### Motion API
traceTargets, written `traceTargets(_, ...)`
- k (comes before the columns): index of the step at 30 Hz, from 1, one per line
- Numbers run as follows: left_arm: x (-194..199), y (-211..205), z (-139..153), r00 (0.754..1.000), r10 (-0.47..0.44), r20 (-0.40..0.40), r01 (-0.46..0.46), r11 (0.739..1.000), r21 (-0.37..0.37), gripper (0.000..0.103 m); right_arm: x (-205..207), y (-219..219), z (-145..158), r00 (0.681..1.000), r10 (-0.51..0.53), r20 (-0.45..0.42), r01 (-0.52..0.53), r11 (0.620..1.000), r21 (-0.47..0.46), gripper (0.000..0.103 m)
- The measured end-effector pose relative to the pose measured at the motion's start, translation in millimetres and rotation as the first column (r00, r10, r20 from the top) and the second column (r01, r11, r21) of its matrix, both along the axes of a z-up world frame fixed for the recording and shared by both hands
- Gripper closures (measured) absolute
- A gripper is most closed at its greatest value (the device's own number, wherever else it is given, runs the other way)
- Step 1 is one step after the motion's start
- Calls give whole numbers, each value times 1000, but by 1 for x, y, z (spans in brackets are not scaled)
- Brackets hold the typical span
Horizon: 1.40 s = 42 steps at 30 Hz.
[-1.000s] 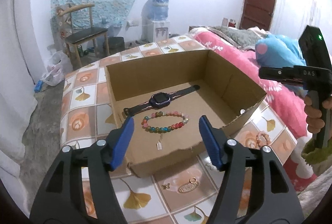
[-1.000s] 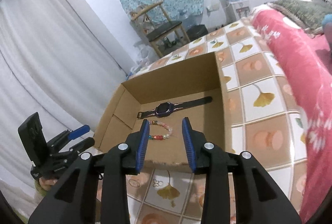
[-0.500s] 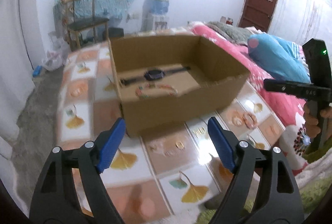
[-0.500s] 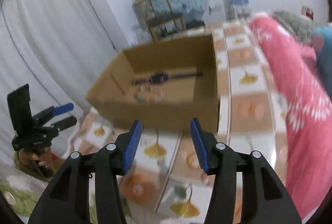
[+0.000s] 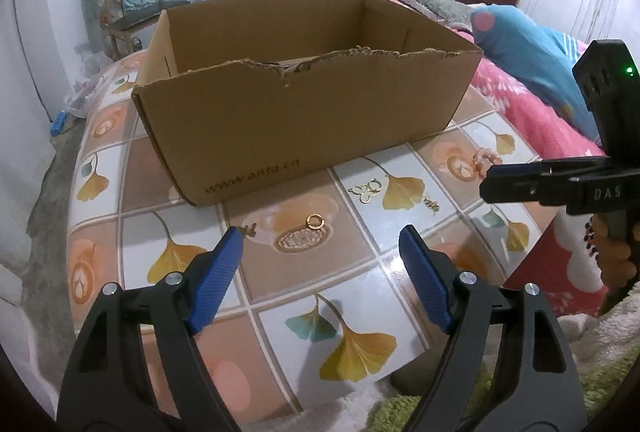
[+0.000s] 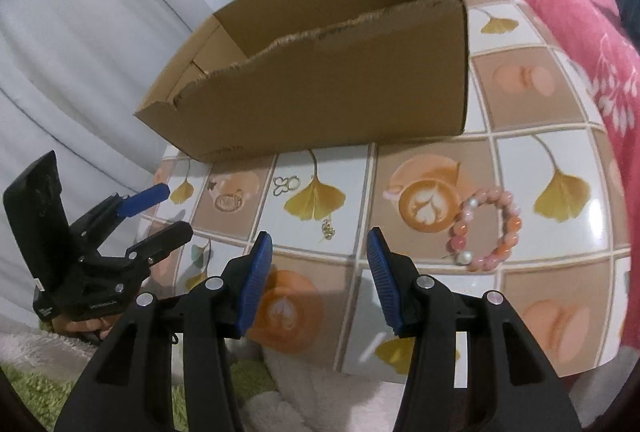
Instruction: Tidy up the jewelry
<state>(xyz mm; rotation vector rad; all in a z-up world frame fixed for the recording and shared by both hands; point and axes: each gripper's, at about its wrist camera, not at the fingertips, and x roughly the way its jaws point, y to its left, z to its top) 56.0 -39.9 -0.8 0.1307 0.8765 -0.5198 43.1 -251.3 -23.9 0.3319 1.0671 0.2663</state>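
Both tongs, left [image 5: 320, 264] and right [image 6: 319, 256], are hovering with jaws apart and empty, just in front of the brown cardboard box [image 5: 308, 112]. The pink beaded bracelet [image 6: 486, 230] is lying flat on the tiled worktop [image 6: 540, 112], right of the right tongs; the small gold ring [image 5: 315, 221] is sitting between box and left tongs.

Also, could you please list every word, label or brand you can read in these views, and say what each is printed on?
"www.anta.cn": front wall of the cardboard box.
"DAS": body of the right gripper, seen from the left wrist.
Print on the same box wall in the right wrist view is too blurred to read.
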Motion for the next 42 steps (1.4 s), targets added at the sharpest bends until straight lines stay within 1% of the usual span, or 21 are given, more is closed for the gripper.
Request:
traceTargets(5,6,-6,-5,1000,-12,-4,12,1000,11,38,6,6,-3,1000,13,-5,-13,1000,3,55)
traceTargets(9,8,-10,-8,1000,-24,-12,24,1000,16,42,10,7,-6,1000,19,-10,-19,1000,-20,55)
traceTargets(15,10,-17,-15,998,-53,-31,54,998,27,44,14,13,-13,999,47,-11,-48,997,-68,55)
traceTargets(20,12,-24,-19,997,-75,-28,77,996,49,46,15,25,-17,996,84,6,-83,988,-127,55)
traceTargets(25,15,-29,-22,996,-79,-29,81,995,56,49,19,27,-16,995,99,29,-94,984,-150,55)
traceTargets(26,16,-29,-22,996,-79,-30,80,995,57,50,20,28,-16,994,102,35,-96,983,-153,55)
traceTargets(28,18,-30,-23,996,-77,-32,79,995,57,53,26,35,-17,993,112,44,-104,982,-159,60)
traceTargets(32,21,-31,-26,996,-74,-38,77,995,65,59,40,50,-17,985,157,75,-140,972,-190,66)
traceTargets(36,22,-30,-26,997,-72,-37,75,995,68,63,55,58,-22,979,185,83,-165,966,-198,73)
traceTargets(42,24,-28,-30,996,-73,-50,76,994,76,70,65,65,-28,975,207,82,-188,963,-195,76)
